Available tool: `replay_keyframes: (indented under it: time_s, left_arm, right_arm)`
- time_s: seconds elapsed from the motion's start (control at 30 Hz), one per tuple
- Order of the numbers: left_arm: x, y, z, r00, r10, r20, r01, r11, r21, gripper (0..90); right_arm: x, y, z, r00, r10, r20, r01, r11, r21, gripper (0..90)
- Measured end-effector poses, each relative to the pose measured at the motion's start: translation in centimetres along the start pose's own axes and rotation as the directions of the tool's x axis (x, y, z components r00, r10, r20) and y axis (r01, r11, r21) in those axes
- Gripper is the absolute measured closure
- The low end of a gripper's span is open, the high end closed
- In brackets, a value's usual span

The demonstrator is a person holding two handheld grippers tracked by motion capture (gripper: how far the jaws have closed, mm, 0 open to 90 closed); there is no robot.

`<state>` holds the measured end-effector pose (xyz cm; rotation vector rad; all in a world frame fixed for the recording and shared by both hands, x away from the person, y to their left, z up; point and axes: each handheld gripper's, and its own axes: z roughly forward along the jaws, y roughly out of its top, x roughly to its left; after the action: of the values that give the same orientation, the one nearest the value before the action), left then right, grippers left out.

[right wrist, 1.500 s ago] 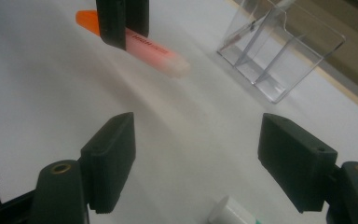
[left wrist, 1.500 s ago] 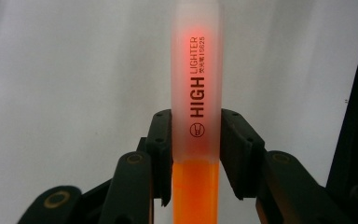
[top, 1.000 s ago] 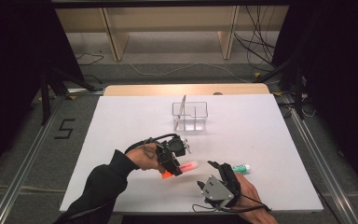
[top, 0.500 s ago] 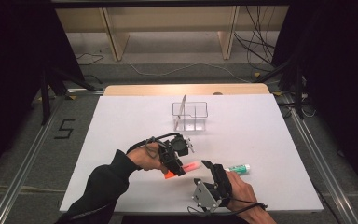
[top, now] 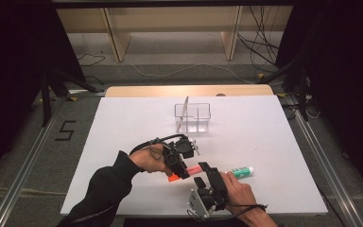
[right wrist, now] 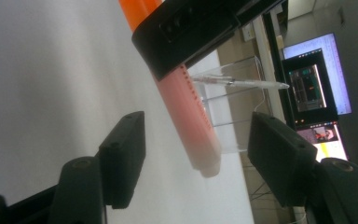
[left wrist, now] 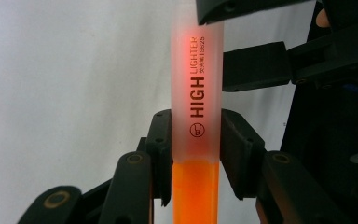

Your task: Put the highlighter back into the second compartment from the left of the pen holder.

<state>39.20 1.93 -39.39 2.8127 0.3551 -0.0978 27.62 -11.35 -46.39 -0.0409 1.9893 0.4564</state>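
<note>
A white table point(top: 123, 123) carries a clear organiser point(top: 193, 117); a green-capped tube point(top: 242, 171) lies near its front edge

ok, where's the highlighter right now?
Highlighter sits clamped in the left gripper, near the table's front; its capped end pokes between the right gripper's open jaws.

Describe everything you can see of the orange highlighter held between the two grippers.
The highlighter is a slim pen with an orange barrel and a frosted, translucent pinkish cap, plastic by the look, printed "HIGH LIGHTER" in black. The left gripper is shut on it where cap meets barrel, holding it just above the white table, cap end pointing toward the right gripper. That gripper's jaws have just been closing; the cap tip lies between them, but the pads stand clear on both sides. Nothing else touches it.
</note>
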Motion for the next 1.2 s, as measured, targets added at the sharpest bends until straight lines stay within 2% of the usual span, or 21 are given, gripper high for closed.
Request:
replay_keyframes:
  time_s: [0.07, 0.17, 0.23, 0.4, 0.67, 1.2]
  left_arm:
    - [-0.1, 0.1, 0.0, 1.0, -0.002, 0.002, 0.002, 1.0, -0.004, 65.9]
    - [-0.2, 0.2, -0.2, 1.0, 0.002, 0.0, -0.002, 1.0, 0.003, 65.9]
    - [-0.2, 0.2, -0.2, 1.0, -0.004, -0.006, 0.004, 1.0, 0.003, 66.0]
    - [-0.2, 0.4, -0.2, 1.0, -0.001, 0.002, 0.001, 1.0, 0.008, 65.9]
    - [-0.3, 0.5, -0.1, 0.9998, -0.004, 0.017, 0.004, 0.9998, 0.018, 65.9]
    - [-0.5, 0.7, 0.0, 0.9996, -0.004, 0.026, 0.003, 0.9995, 0.031, 65.9]
  right_arm:
    - [0.1, 0.1, 0.0, 1.0, 0.009, 0.004, -0.009, 1.0, 0.007, 41.3]
    - [0.2, 0.2, 0.1, 0.9998, -0.022, 0.003, 0.022, 1.0, 0.003, 43.8]
    - [0.4, 0.2, 0.1, 0.9996, -0.026, 0.013, 0.026, 1.0, 0.006, 45.7]
    - [0.6, 0.4, 0.1, 0.9975, -0.067, 0.021, 0.067, 0.998, 0.004, 50.4]
    - [0.7, 0.6, 0.3, 0.9936, -0.106, 0.04, 0.106, 0.994, -0.003, 55.1]
    - [1.1, 0.8, 0.4, 0.9895, -0.137, 0.046, 0.137, 0.991, -0.002, 62.0]
